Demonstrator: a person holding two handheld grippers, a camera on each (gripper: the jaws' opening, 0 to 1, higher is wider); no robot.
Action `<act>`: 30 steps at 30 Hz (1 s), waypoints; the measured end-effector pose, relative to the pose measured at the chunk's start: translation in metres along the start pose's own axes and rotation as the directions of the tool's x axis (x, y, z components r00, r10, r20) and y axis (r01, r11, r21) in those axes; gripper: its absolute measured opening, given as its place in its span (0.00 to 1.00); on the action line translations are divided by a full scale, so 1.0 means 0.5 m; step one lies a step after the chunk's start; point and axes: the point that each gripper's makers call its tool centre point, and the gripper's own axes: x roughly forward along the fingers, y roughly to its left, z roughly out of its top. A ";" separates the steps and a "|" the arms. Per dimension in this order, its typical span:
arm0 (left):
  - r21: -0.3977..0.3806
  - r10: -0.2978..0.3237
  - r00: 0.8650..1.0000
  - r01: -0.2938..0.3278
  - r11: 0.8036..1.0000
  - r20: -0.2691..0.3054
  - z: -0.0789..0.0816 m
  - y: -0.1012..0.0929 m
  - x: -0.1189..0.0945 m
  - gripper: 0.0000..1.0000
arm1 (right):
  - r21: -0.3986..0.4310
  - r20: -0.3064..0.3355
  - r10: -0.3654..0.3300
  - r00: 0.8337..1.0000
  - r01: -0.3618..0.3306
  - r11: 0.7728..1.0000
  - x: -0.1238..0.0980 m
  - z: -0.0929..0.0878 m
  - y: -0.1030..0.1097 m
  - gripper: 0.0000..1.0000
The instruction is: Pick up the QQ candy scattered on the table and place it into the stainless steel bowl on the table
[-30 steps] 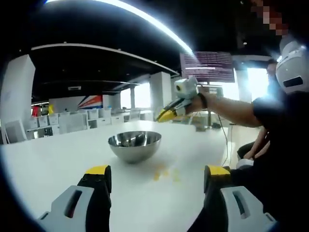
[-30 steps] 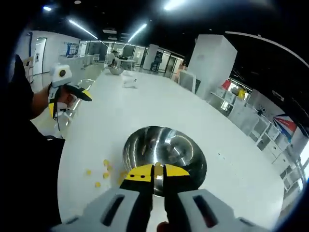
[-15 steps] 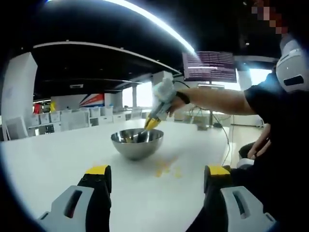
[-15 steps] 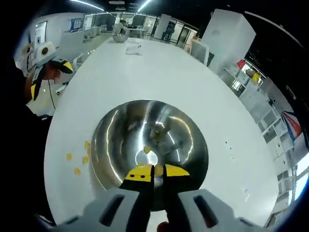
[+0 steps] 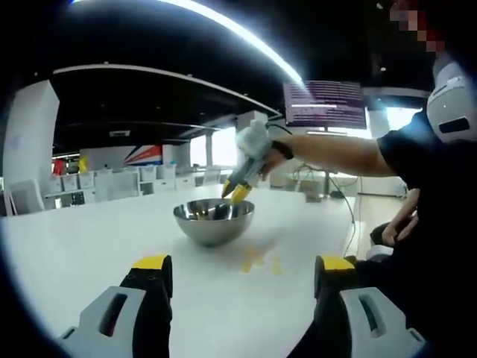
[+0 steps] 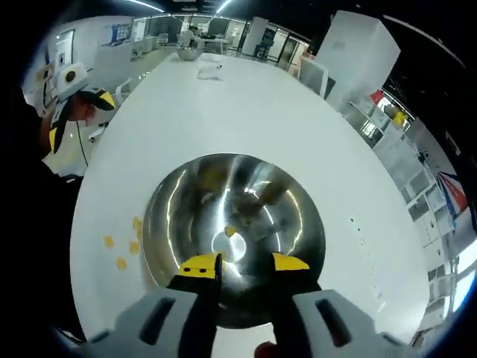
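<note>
Right gripper (image 6: 244, 262), jaws apart, hangs over shiny round stainless steel bowl (image 6: 171, 224); small yellow candy (image 6: 230, 231) inside. Left gripper (image 5: 242, 273) jaws also apart. Lift clear before regrasping.

In the left gripper view, the stainless steel bowl (image 5: 213, 221) hides its inside behind its near wall, and the QQ candy (image 5: 257, 261) beside the bowl blurs into one yellow smear, its pieces too small to count.
</note>
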 end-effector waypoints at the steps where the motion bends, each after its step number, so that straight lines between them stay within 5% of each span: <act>1: -0.001 0.001 1.000 -0.001 1.000 0.001 0.001 0.001 0.000 0.78 | -0.001 0.001 0.000 1.000 0.000 1.000 -0.003 0.001 0.004 0.27; 10: 0.004 -0.004 1.000 0.004 1.000 -0.003 0.003 -0.004 0.004 0.78 | -0.013 0.007 -0.005 1.000 0.005 1.000 -0.026 0.003 0.013 0.27; 17: 0.006 -0.011 1.000 0.011 1.000 0.001 0.007 -0.006 0.012 0.78 | 0.004 0.104 -0.019 0.994 0.019 1.000 -0.081 0.010 0.036 0.26; 24: 0.003 -0.033 0.999 0.033 0.999 -0.007 -0.006 -0.016 0.018 0.78 | 0.092 0.322 -0.087 0.943 0.061 0.994 -0.188 0.012 0.089 0.26; 30: 0.001 -0.034 0.999 0.034 0.999 -0.002 -0.002 -0.013 0.026 0.78 | 0.174 0.433 -0.147 0.890 0.077 0.982 -0.226 -0.019 0.129 0.26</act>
